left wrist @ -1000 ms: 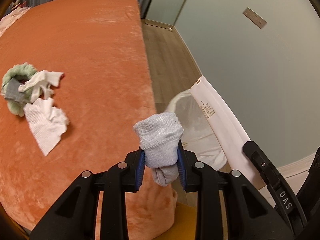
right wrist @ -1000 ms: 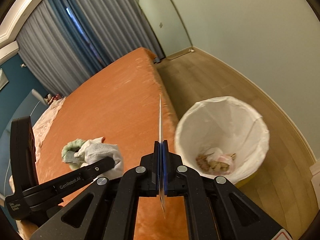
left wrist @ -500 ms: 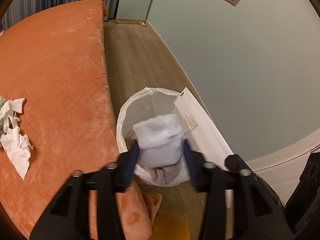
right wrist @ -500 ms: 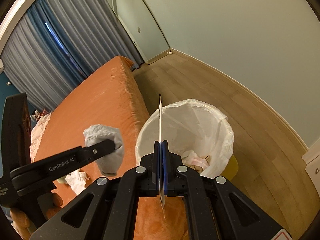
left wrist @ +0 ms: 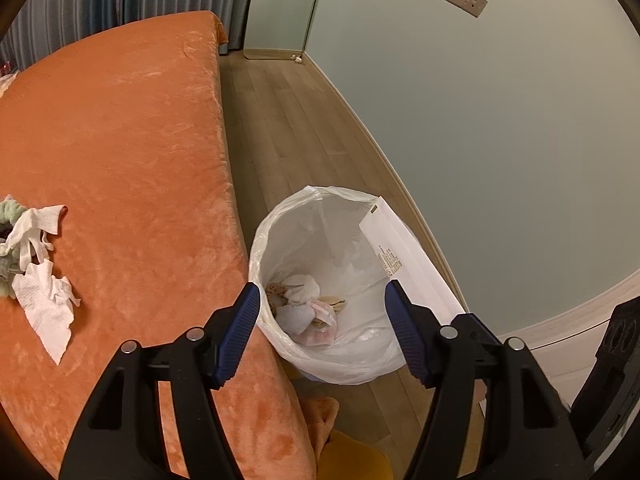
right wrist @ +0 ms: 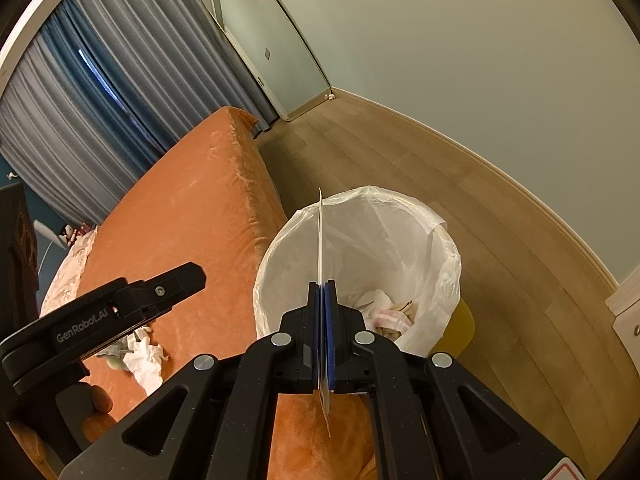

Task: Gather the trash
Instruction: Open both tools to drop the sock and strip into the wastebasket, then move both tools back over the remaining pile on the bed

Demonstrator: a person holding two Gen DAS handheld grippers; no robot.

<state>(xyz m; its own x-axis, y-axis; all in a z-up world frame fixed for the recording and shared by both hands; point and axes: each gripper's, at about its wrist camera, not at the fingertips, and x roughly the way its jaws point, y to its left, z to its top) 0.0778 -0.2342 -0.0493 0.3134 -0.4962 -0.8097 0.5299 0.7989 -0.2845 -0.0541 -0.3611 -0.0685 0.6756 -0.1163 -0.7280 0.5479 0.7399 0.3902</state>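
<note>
My left gripper (left wrist: 322,304) is open and empty above a trash bin lined with a white bag (left wrist: 280,224). A grey sock (left wrist: 294,317) lies inside the bin on other trash. My right gripper (right wrist: 323,292) is shut on a flat white paper packet (right wrist: 320,232), seen edge-on, held over the bin's rim (right wrist: 452,248). The packet also shows in the left wrist view (left wrist: 404,260) beside the bin. A white tissue (left wrist: 46,312), a white cloth (left wrist: 34,228) and a green fuzzy item (left wrist: 10,212) lie on the orange bed (left wrist: 120,140).
The bin stands on the wood floor (left wrist: 288,120) between the bed's edge and the pale wall (left wrist: 500,120). A yellow object (left wrist: 352,460) lies on the floor by the bed corner. Curtains (right wrist: 100,80) and a mirror (right wrist: 264,40) are at the far end.
My left gripper swung from over the bed to above the bin, opened, and the grey sock dropped into the bin. My right gripper moved closer over the bin, still holding the packet.
</note>
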